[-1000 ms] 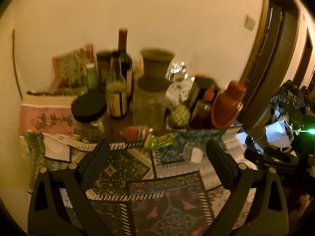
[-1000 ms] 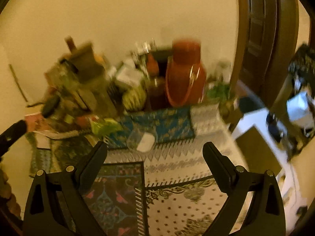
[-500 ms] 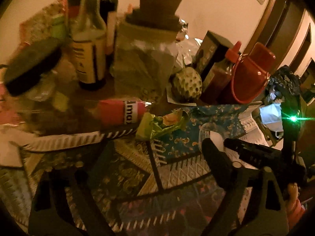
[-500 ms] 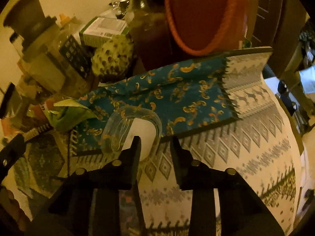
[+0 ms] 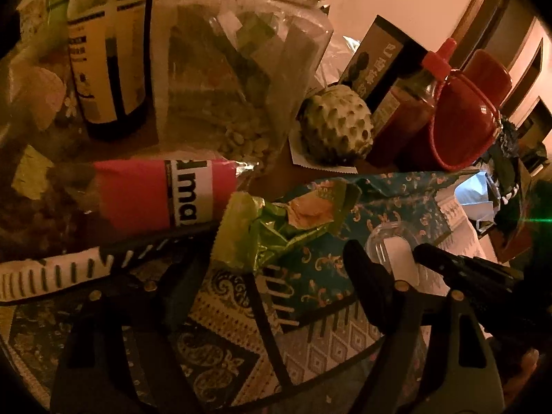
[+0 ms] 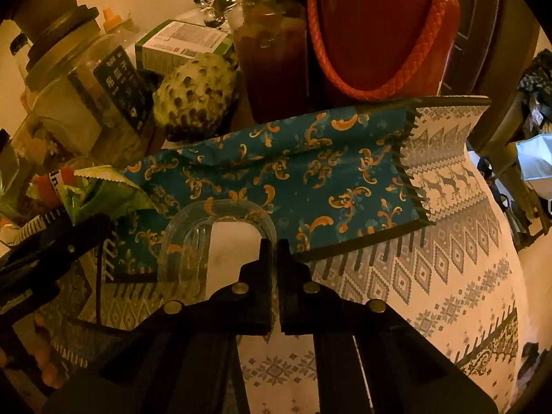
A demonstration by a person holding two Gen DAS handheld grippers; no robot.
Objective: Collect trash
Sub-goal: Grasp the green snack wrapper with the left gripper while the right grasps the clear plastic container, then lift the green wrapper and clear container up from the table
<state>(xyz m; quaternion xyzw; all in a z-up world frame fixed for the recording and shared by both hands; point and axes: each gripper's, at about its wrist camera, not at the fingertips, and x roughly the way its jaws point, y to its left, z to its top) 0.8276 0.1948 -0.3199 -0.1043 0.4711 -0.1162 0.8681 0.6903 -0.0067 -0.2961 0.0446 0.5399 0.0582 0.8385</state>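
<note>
Trash, left wrist view: a crumpled green wrapper [image 5: 272, 227] lies on the patterned cloth [image 5: 220, 324], with a pink wrapper [image 5: 155, 193] lying on its side just to its left.
Left gripper [image 5: 272, 276]: jaws spread wide, one finger on each side of the green wrapper's near end, apart from it and holding nothing.
Clear plastic cup [image 5: 393, 245]: on its side on the teal cloth [image 5: 390, 193], to the right of the green wrapper, with the right gripper [image 5: 419, 258] reaching in at it from the right.
Behind the trash: a dark bottle [image 5: 110, 51], a large clear jar [image 5: 241, 58], a custard apple [image 5: 336, 124], a sauce bottle [image 5: 414, 100] and a red flask [image 5: 469, 107] stand close together.
Trash, right wrist view: the clear plastic cup [image 6: 214, 238] lies mouth toward the camera, half on the teal cloth [image 6: 293, 172], half on the white patterned cloth [image 6: 448, 269].
Right gripper [image 6: 275, 252]: jaws drawn nearly together, pinching the cup's right rim between the fingertips.
Green wrapper [image 6: 103, 189]: left of the cup, near it, with the left gripper [image 6: 51, 241] in front of it.
Backdrop: the custard apple [image 6: 196, 93], sauce bottle [image 6: 272, 51] and red flask [image 6: 383, 24] stand just beyond the teal cloth.
</note>
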